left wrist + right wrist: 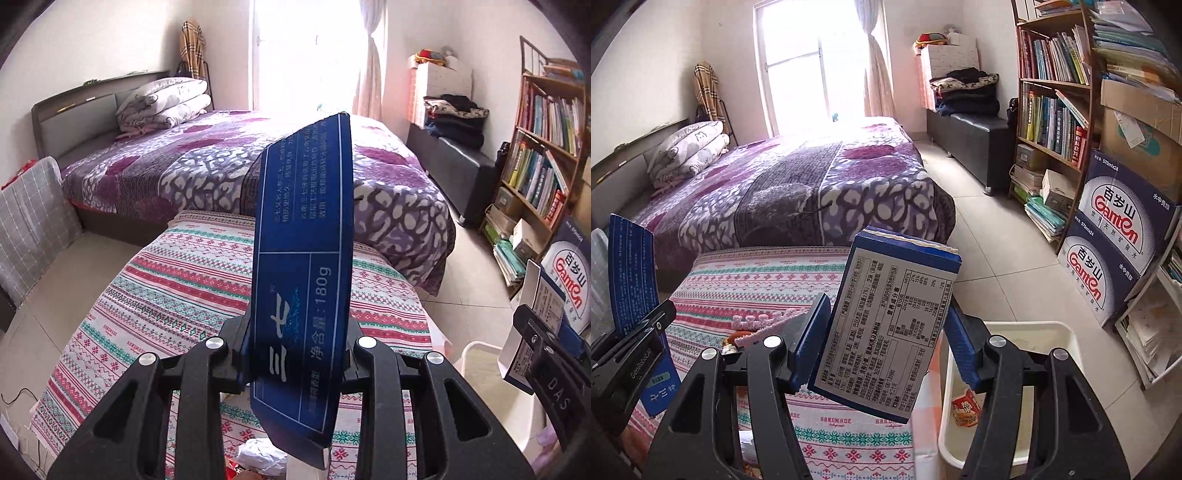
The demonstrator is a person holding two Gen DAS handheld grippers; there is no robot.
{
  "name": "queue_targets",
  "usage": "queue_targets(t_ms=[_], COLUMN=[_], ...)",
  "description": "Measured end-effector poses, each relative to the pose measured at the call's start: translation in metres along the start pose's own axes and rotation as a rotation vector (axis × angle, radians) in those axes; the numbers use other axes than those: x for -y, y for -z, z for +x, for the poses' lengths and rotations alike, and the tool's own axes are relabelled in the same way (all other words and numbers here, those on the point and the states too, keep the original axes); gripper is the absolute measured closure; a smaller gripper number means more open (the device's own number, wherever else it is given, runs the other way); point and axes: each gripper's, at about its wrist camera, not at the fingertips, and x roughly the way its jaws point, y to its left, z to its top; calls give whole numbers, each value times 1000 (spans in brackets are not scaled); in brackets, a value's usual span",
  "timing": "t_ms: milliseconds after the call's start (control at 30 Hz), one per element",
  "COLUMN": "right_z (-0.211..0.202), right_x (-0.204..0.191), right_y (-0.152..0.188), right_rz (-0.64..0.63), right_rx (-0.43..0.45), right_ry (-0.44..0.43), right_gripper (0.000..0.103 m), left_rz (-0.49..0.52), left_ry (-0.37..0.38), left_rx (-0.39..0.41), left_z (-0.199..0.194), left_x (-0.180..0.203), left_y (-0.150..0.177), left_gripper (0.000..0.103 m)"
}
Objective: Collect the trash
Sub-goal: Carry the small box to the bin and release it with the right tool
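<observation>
My left gripper [295, 358] is shut on a long blue toothpaste box [303, 266] and holds it upright above the patterned tablecloth [177, 288]. It also shows in the right wrist view [631, 280] at the far left. My right gripper [882, 332] is shut on a white and blue snack box [886, 325] with a printed label, held above the table's right edge. That box also shows in the left wrist view [532, 325]. A white bin [1067, 343] stands on the floor at right with a red wrapper [966, 408] inside.
A crumpled white wrapper [262, 456] lies on the table near me, and a pink lace item [764, 323] beside it. A purple bed [812, 184] stands behind the table. A bookshelf [1052, 110] and stacked water cartons [1115, 251] line the right wall.
</observation>
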Motion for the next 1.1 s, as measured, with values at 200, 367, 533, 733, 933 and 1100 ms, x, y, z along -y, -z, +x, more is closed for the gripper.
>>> queue_targets(t_ms=[200,367,533,733,933,1100], right_z=[2,5,7,8,2,-4], right_x=[32,62,92,127,149,164], right_y=[0,1,1,2,2,2], right_rz=[37,73,129,205,251,283], right_rx=[-14,-35,-57,-79,-71,-58], right_ry=[51,97,135,181,233,259], right_gripper=[45,44,44,42,21,11], left_rz=[32,75,106,137,158,187], left_ry=[39,67,90,118,168,221], left_rx=[-18,-20,-29,-34,-50,-56], left_z=[5,6,9,9,7,2], left_x=[28,52,72,92,116,143], left_y=[6,13,19,25,28,32], left_gripper=[71,71,71,71,71,70])
